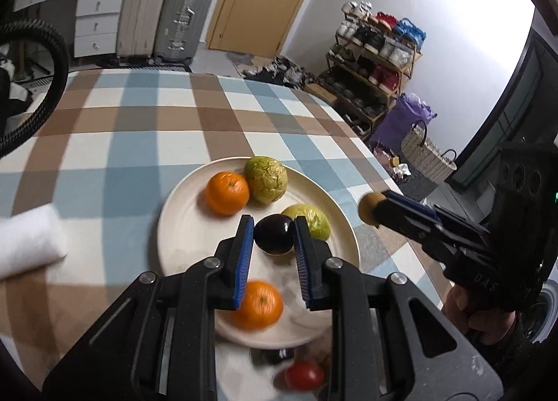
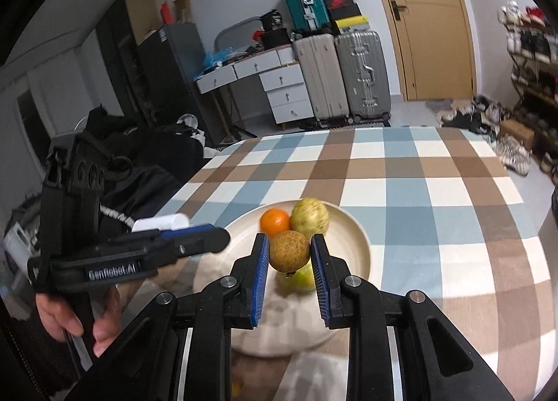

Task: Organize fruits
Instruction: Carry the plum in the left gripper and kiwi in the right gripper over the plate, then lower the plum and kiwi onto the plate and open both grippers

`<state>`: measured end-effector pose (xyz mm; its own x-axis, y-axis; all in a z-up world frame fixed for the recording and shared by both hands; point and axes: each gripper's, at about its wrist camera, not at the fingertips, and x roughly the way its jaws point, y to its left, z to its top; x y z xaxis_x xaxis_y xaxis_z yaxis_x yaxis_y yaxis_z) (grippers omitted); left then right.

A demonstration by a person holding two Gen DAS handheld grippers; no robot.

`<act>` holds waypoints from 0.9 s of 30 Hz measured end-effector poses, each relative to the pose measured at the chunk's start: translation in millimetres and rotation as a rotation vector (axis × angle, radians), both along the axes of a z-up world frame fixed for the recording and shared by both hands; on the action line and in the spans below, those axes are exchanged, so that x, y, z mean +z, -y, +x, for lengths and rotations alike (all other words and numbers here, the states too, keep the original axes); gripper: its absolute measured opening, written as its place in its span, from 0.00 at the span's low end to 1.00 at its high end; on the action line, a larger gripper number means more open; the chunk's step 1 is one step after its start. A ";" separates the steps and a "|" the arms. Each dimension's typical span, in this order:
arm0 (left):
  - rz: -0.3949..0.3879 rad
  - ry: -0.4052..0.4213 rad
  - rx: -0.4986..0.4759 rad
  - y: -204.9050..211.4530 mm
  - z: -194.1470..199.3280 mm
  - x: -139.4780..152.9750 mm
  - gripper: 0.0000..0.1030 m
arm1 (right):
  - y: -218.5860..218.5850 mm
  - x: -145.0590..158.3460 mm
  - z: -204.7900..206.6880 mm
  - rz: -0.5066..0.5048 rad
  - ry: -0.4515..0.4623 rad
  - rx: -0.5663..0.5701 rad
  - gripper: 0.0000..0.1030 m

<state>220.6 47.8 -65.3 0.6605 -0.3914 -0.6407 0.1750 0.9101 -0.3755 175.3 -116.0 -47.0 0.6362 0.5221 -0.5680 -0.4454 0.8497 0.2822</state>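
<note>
A cream plate [image 1: 174,226] on the checked tablecloth holds two oranges [image 1: 227,193] [image 1: 258,305] and two green fruits [image 1: 266,179] [image 1: 314,223]. My left gripper [image 1: 272,226] is shut on a dark plum [image 1: 273,233] at its fingertips, over the plate's middle. At the plate's right rim, my right gripper [image 1: 378,209] is shut on a round brown fruit [image 1: 370,207]. In the right wrist view the brown fruit [image 2: 289,250] sits between the blue pads [image 2: 261,261], above the plate [image 2: 362,237]. The left gripper [image 2: 219,239] reaches in from the left, and the plum is hidden there.
A red tomato [image 1: 303,375] and a dark object [image 1: 275,355] lie blurred on the cloth near the plate's front edge. A rolled white towel [image 1: 28,240] lies left of the plate. The table's right edge [image 1: 394,174] is close to the plate. Hands hold both gripper handles.
</note>
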 end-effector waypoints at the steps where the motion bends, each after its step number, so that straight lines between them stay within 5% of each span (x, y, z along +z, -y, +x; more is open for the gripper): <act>1: 0.002 -0.006 -0.004 2.6 5.7 -1.9 0.20 | 1.6 -1.3 8.0 0.007 -0.008 -0.004 0.24; 10: 0.015 -0.045 -0.052 16.6 46.9 -15.4 0.20 | 5.2 -21.2 63.7 0.066 -0.103 -0.014 0.24; 22: 0.023 -0.067 -0.069 23.0 66.8 -29.0 0.20 | -2.5 -51.4 87.2 0.049 -0.196 -0.034 0.26; 27: 0.019 -0.051 -0.066 23.1 61.3 -22.5 0.20 | 4.5 -48.3 84.7 0.107 -0.189 -0.037 0.47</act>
